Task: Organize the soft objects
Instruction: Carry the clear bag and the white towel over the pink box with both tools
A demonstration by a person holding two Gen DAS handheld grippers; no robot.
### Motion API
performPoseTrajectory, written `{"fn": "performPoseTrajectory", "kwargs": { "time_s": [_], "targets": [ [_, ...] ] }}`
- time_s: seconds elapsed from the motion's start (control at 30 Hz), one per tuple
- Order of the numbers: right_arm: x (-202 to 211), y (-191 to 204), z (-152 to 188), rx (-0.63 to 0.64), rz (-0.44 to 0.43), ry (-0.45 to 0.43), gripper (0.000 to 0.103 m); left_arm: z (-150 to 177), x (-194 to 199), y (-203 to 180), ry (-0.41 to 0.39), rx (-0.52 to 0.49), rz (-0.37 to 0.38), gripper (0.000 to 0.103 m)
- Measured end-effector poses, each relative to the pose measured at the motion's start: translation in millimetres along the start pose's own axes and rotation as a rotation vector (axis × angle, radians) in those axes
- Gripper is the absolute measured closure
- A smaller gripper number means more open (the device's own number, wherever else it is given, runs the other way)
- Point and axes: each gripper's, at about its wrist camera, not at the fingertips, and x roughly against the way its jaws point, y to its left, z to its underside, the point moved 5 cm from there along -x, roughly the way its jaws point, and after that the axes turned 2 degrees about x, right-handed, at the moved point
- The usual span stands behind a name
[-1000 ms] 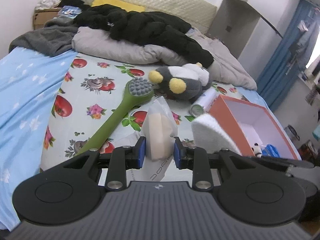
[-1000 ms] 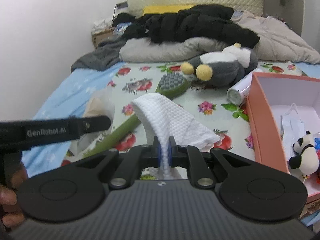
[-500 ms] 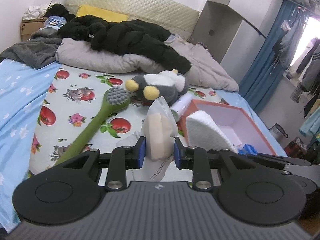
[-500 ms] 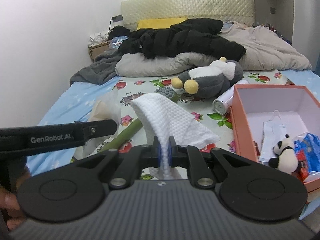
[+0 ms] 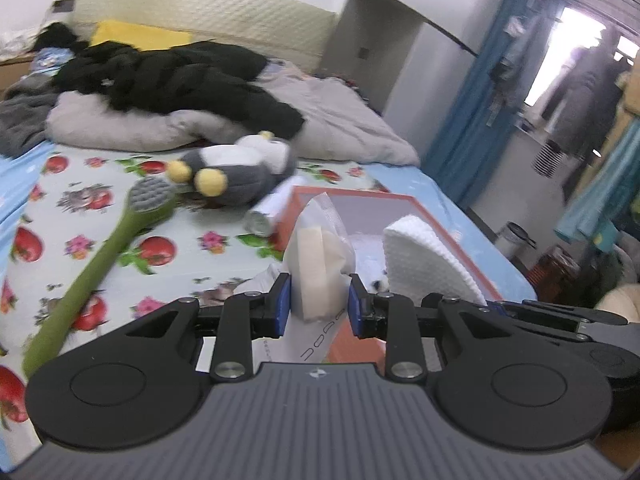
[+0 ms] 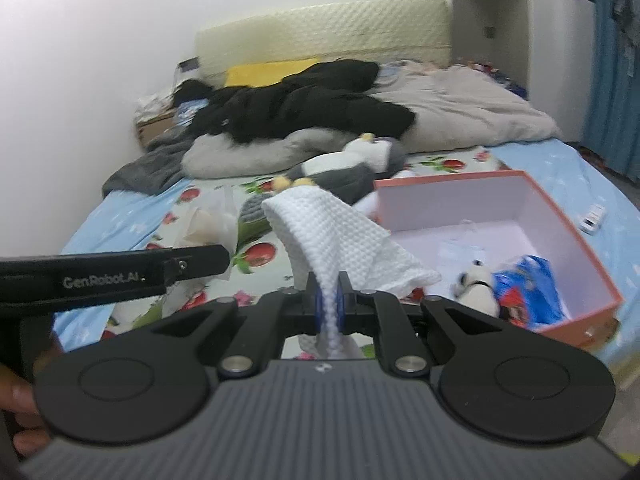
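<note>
My left gripper (image 5: 319, 303) is shut on a clear plastic bag holding a beige sponge (image 5: 318, 264), held up in front of the near wall of the orange box (image 5: 348, 196). My right gripper (image 6: 329, 307) is shut on a white waffle cloth (image 6: 336, 236), which also shows in the left wrist view (image 5: 424, 256); it hangs near the box's (image 6: 576, 236) left front corner. The bagged sponge also shows in the right wrist view (image 6: 212, 220), beyond the left gripper's arm. A grey penguin plush (image 5: 236, 172) lies on the bed behind the box.
The box holds a small panda toy (image 6: 476, 284), a blue packet (image 6: 528, 288) and a white mask (image 6: 460, 244). A green long-handled brush (image 5: 104, 252) and a white tube (image 5: 272, 208) lie on the fruit-print sheet. Grey duvet (image 5: 340, 120) and black clothes (image 5: 168, 80) fill the bed's far end.
Both grippers have swung right towards the orange box with their loads still held. The box now lies further left and closer in both views.
</note>
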Motion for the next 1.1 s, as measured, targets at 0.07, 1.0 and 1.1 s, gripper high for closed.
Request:
{"fn": "performPoseTrajectory", "kwargs": {
  "time_s": [0.07, 1.0, 1.1],
  "targets": [
    [8.0, -10.8, 2.3, -0.028, 0.020, -0.005, 0.091, 0.4, -1.9, -16.6, 0.008, -0.022, 0.028, 0.069],
    [-13.3, -135.8, -2.5, -0.168, 0.088, 0.051, 0.091, -34.3, -149.4, -100.5, 0.179, -0.094, 0.062, 0.069],
    [-30.1, -148.0, -5.2, -0.182, 0.083, 0.069, 0.091, -40.0, -173.9, -99.3, 0.201, -0.092, 0.052, 0.069]
  ]
}}
